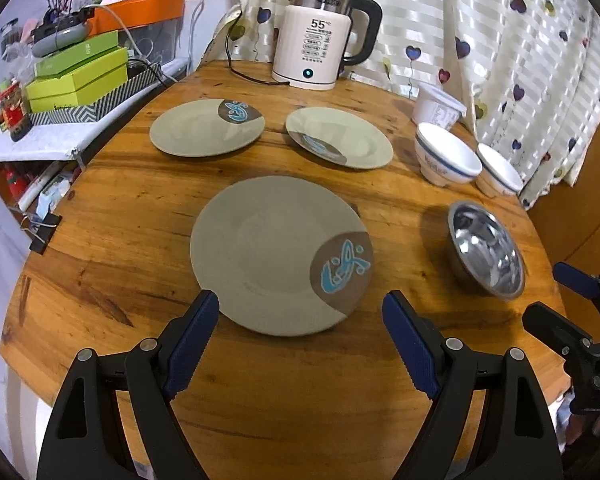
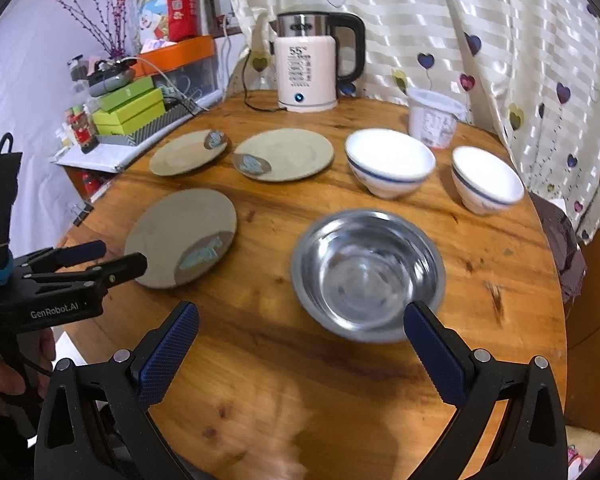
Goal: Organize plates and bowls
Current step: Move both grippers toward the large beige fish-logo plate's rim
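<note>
Left hand-held gripper [image 1: 300, 316], jaws spread and empty, sat just near of the nearest plate [image 1: 280, 254]; steel bowl [image 2: 366, 274] lay right, before the spread right hand-held gripper [image 2: 300, 328].

Three round grey-green plates [image 1: 281, 254] [image 1: 207, 127] [image 1: 339, 137], two white blue-rimmed ceramic bowls [image 2: 389, 161] [image 2: 486, 178], one shiny steel bowl [image 2: 367, 274], one white electric kettle [image 2: 306, 70], one white plastic tub [image 2: 434, 117].

On the table [image 1: 100, 208], three plates [image 1: 278, 254] lie left of three bowls [image 2: 366, 276].
</note>
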`<action>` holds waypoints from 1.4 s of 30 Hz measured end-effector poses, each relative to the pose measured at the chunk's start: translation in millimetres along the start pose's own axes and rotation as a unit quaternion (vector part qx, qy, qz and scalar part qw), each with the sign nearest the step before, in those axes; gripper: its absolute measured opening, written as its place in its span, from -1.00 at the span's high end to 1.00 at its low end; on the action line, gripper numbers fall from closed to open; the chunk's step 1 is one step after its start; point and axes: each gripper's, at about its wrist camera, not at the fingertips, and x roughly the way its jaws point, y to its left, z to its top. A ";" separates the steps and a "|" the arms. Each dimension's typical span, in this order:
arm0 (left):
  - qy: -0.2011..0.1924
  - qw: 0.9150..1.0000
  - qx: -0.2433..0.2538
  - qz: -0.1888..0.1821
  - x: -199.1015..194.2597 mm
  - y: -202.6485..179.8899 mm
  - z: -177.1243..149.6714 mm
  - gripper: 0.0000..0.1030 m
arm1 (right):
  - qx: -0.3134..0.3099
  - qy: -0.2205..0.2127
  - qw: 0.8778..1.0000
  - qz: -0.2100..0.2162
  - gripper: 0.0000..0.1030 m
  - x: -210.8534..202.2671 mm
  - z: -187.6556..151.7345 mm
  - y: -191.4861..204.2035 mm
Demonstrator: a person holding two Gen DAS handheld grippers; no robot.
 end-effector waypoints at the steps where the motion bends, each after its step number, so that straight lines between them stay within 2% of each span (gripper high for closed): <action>1: -0.001 1.000 -0.002 -0.001 0.0 2.0 1.7 -0.64 | -0.003 -0.002 1.000 0.003 -1.00 0.9 3.5 1.7; 7: -0.015 1.000 -0.015 0.006 -2.6 16.3 13.0 -0.64 | -0.016 -0.007 1.000 0.019 -0.99 9.8 25.9 15.5; 17: -0.029 0.999 -0.024 0.022 0.9 38.4 29.6 -0.64 | -0.028 0.005 0.999 0.045 -0.87 35.8 55.4 34.7; 23: -0.036 0.998 -0.036 0.024 4.8 54.3 41.8 -0.63 | -0.017 0.019 0.997 0.067 -0.64 52.9 72.4 39.7; 28: -0.041 0.998 -0.045 0.031 7.8 65.7 51.6 -0.53 | -0.018 0.026 0.996 0.083 -0.49 65.8 86.7 43.6; 38: -0.045 0.996 -0.065 0.036 17.8 88.8 71.1 -0.53 | -0.025 0.034 0.993 0.106 -0.44 89.8 119.6 54.4; 42: -0.048 0.995 -0.075 0.032 21.3 98.0 79.9 -0.49 | -0.023 0.042 0.992 0.119 -0.29 102.5 137.6 54.6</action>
